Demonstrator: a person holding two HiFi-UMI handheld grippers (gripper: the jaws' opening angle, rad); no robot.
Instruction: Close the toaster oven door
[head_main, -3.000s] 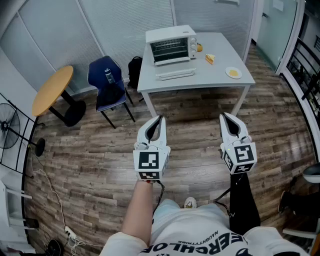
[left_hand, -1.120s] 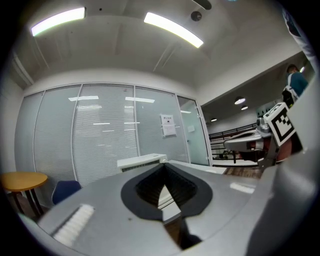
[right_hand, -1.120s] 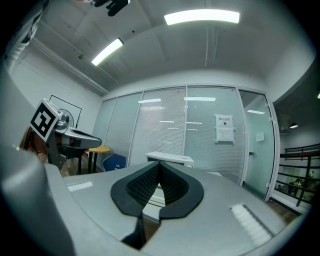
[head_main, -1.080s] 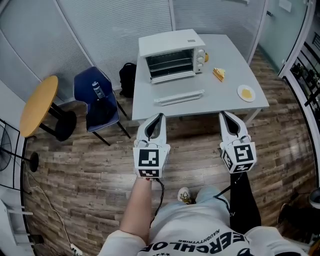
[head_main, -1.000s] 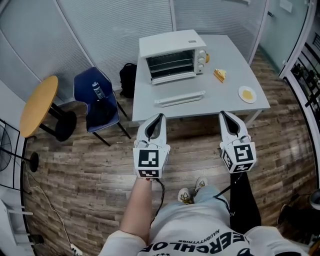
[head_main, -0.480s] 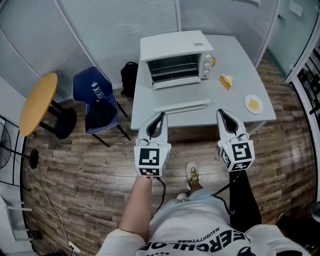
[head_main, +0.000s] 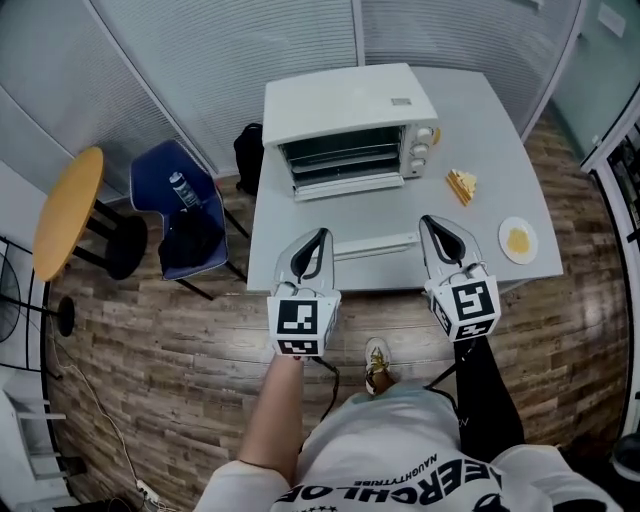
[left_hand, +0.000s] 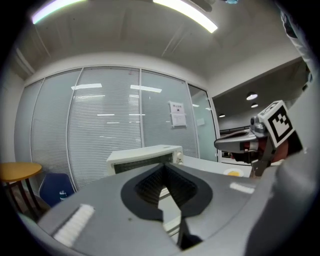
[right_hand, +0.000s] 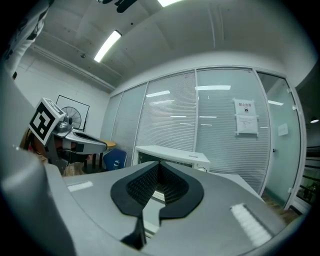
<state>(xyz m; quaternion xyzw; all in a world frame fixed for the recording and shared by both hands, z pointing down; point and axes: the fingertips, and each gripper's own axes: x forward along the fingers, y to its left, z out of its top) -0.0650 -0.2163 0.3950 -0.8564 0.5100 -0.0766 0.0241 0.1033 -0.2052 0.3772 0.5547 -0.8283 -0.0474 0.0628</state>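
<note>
A white toaster oven (head_main: 345, 125) stands at the back of a grey table (head_main: 480, 130). Its door (head_main: 360, 215) hangs open, folded down flat, and the white handle bar (head_main: 372, 246) lies near the table's front edge. My left gripper (head_main: 318, 238) is shut and empty, with its tip at the handle's left end. Shut and empty too, my right gripper (head_main: 432, 222) has its tip just right of the handle. The oven (left_hand: 145, 159) shows ahead in the left gripper view, beyond that gripper (left_hand: 164, 167). In the right gripper view the oven (right_hand: 172, 156) stands past that gripper (right_hand: 159, 165).
A sandwich piece (head_main: 461, 185) and a small plate (head_main: 518, 241) with yellow food lie on the table's right side. A blue chair (head_main: 180, 215), a black bag (head_main: 247, 150) and a round yellow table (head_main: 65, 215) stand to the left. Glass walls with blinds run behind.
The person has walked up to the table, so the oven and table look nearer. Both grippers, before over the floor, now reach the table's front edge. They stayed shut.
</note>
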